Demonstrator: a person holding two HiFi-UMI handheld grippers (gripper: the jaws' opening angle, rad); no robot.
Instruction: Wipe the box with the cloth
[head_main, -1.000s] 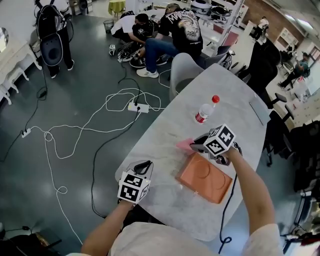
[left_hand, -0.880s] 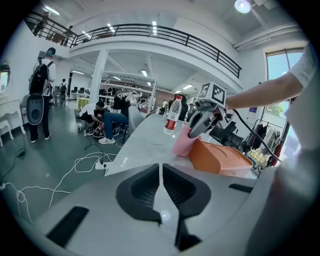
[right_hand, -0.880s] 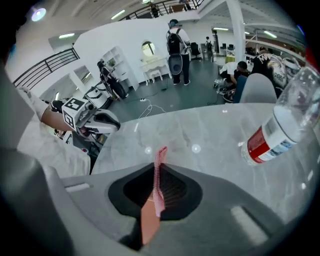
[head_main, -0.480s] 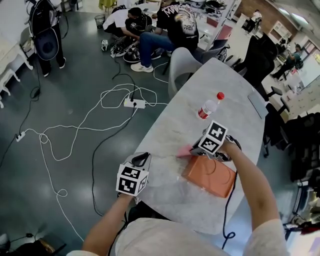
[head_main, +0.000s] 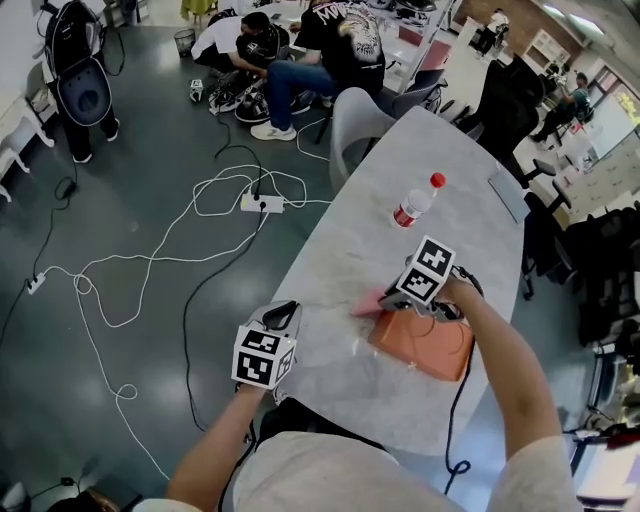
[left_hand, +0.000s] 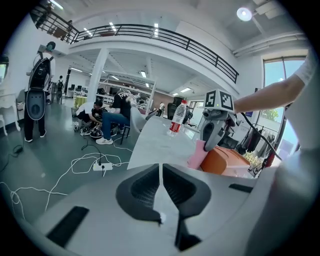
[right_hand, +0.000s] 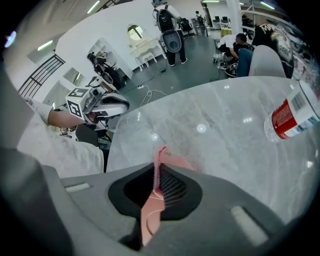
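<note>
item: left gripper (head_main: 284, 316), held at the desk's (head_main: 345, 250) near left edge on a bare forearm stretched forward, marker cube toward me; jaws closed against each other with nothing between them. item: right gripper (head_main: 393, 296), arm reaching forward over the desk's near right part, wrist bent so the jaws point left and down at the box's far left corner; jaws clamped on a fold of the pink cloth (right_hand: 167, 161), which sticks up between them and trails onto the marble. item: cloth, head view, shows as a pink corner just left of the gripper, touching the box's corner. item: orange box (head_main: 428, 345), lying flat near the desk's right edge, under my right hand. item: plastic bottle (head_main: 414, 206), red cap, red label, lying tilted mid-desk, well apart from the box; label print too small to read. markings: black-and-white squares on both cubes.
</note>
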